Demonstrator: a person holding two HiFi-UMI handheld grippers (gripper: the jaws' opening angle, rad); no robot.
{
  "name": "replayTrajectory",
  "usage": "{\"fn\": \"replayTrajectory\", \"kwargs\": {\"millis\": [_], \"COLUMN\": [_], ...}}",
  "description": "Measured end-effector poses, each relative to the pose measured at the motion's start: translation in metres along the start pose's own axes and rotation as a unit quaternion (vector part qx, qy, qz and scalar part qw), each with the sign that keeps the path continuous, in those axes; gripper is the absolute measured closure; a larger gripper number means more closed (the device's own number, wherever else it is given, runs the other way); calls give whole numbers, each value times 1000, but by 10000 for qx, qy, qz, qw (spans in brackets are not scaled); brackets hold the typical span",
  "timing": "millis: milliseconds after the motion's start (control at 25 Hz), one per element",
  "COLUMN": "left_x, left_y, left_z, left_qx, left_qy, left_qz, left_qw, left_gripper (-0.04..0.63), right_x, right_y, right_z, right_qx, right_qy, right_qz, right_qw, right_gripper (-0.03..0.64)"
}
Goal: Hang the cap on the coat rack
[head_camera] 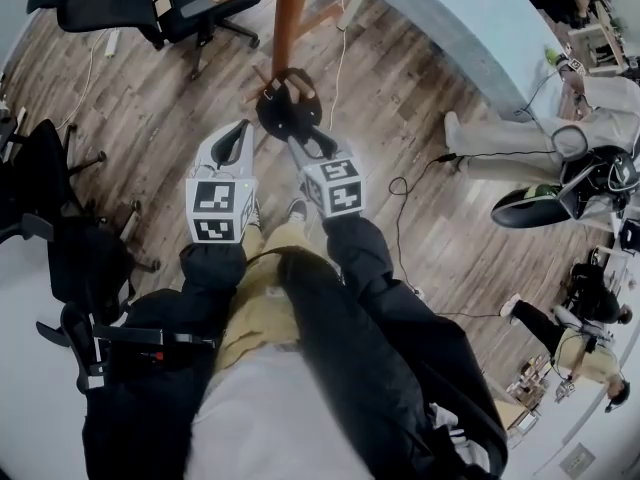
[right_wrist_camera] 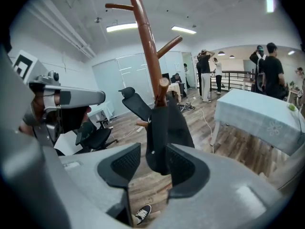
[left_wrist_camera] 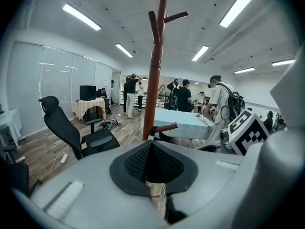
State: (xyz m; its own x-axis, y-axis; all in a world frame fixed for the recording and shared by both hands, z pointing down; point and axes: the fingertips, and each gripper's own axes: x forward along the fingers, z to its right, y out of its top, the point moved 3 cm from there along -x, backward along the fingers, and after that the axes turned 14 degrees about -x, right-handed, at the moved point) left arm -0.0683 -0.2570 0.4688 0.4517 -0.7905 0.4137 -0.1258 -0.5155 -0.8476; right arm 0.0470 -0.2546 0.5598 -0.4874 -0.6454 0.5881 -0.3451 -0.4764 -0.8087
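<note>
**Cap hung on a low rack peg, right jaws wide around it**

The rack (head_camera: 290,13) is stood on a wooden floor (head_camera: 150,118), its brown pole rising on the far side of both grippers. Black chairs (head_camera: 195,3) are set to the left of the pole. A table (head_camera: 450,18) under a pale blue cloth is placed to its right. A cable (head_camera: 400,203) is trailed over the boards near the right gripper (right_wrist_camera: 153,165). People (right_wrist_camera: 267,70) are gathered well apart, beyond the table. In the left gripper view the pole is seen straight past the jaws, with one short peg low on it and the right gripper's marker cube at the right edge.

The cap (right_wrist_camera: 164,128) is black and is hung from the tip of a low peg (right_wrist_camera: 163,86) on the near side of the pole. Its long axis is run up and down, the top caught on the peg and the lower end pointed at the floor. Which end is the brim cannot be told.

The right gripper's jaws are spread wide, and the lower part of the cap is hung between them. The left jaw is kept clear of the cloth, with floor seen in the gap. The right jaw is just beside the cloth, and whether it touches cannot be told. The left gripper (left_wrist_camera: 151,163) is held to the left of the cap and apart from it. Its jaws are pressed together on nothing and aimed at the pole
</note>
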Motion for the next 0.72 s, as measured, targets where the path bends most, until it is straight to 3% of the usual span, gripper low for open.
{"fn": "replayTrajectory", "kwargs": {"millis": [80, 320, 400, 560, 720], "left_x": [0, 0, 0, -1, -3], "left_y": [3, 18, 25, 43, 67], "left_z": [0, 3, 7, 21, 33], "left_qx": [14, 105, 150, 259, 359], "left_qy": [-33, -130, -194, -324, -426], "left_qz": [32, 172, 259, 485, 807], "left_qw": [10000, 9997, 9994, 9980, 9952], "left_gripper": [600, 600, 600, 600, 600], "right_x": [-7, -35, -46, -72, -88], "right_y": [4, 38, 57, 98, 133], "right_z": [-1, -1, -3, -2, -3], "right_qx": [51, -23, -149, -387, -654], "right_qy": [-38, -249, -337, -593, -634], "right_qz": [123, 622, 908, 1544, 1998], "right_qw": [9999, 9977, 9952, 9855, 9756], "right_gripper": [440, 453, 482, 606, 617]}}
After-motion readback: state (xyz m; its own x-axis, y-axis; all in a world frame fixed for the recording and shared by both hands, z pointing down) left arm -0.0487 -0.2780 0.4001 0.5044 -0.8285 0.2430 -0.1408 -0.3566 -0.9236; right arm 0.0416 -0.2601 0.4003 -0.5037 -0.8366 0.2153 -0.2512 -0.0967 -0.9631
